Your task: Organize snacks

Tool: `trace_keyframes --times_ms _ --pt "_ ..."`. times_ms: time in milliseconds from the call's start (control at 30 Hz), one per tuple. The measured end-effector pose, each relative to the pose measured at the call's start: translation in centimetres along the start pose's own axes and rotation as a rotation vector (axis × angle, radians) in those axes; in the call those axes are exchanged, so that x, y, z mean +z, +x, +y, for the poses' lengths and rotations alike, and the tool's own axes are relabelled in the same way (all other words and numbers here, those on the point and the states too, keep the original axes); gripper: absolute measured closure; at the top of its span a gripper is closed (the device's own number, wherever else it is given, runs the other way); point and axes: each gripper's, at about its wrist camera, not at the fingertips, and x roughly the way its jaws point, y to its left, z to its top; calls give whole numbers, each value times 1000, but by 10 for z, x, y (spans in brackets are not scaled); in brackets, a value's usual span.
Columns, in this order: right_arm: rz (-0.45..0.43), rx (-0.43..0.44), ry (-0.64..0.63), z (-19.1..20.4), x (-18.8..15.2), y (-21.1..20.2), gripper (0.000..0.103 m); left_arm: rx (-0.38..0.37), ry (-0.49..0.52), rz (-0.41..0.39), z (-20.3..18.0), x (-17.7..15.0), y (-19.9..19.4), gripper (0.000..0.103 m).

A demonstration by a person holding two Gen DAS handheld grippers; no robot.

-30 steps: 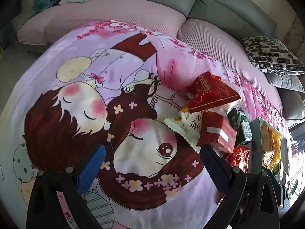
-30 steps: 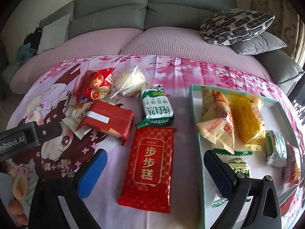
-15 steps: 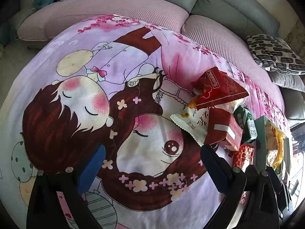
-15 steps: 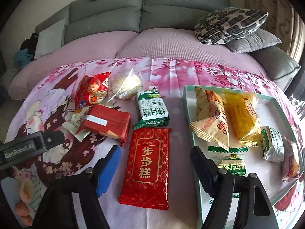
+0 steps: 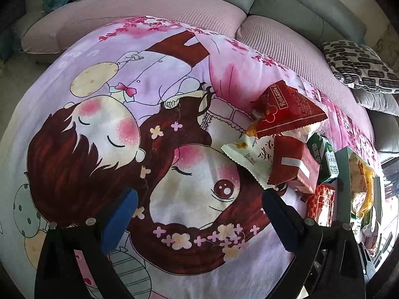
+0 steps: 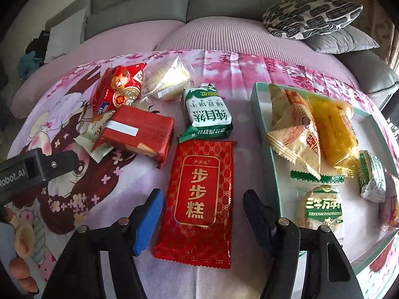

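Since a second ago the right gripper (image 6: 202, 220) has drawn its jaws in from wide apart — they are closing at this moment, one finger now just beside each long edge of the long red packet (image 6: 199, 199) at lower centre of the right wrist view, the pads not seen pressing it. That view has also eased closer — the teal tray (image 6: 260, 114) sits slightly further right and larger. In the left wrist view the snack pile (image 5: 286, 134) has slid a little lower and rightward.

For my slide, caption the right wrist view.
Right hand-held gripper closing around the long red snack packet, beside the teal tray.
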Motion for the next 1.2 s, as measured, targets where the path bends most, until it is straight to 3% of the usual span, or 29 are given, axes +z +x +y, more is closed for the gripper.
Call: trace_keyframes --times_ms 200,333,867,1000,1200 --pt "-4 58 5 3 -1 -3 35 1 9 7 -2 -1 2 3" --pt "3 34 -3 2 -1 0 40 2 12 9 -3 -1 2 3" --pt "-11 -28 -62 11 -3 5 41 6 37 26 -10 -4 7 3" --pt "-23 -24 -14 4 -2 3 53 6 51 27 -14 -4 6 3" --pt "-26 -4 5 -4 0 0 55 11 66 22 -20 -4 4 3"
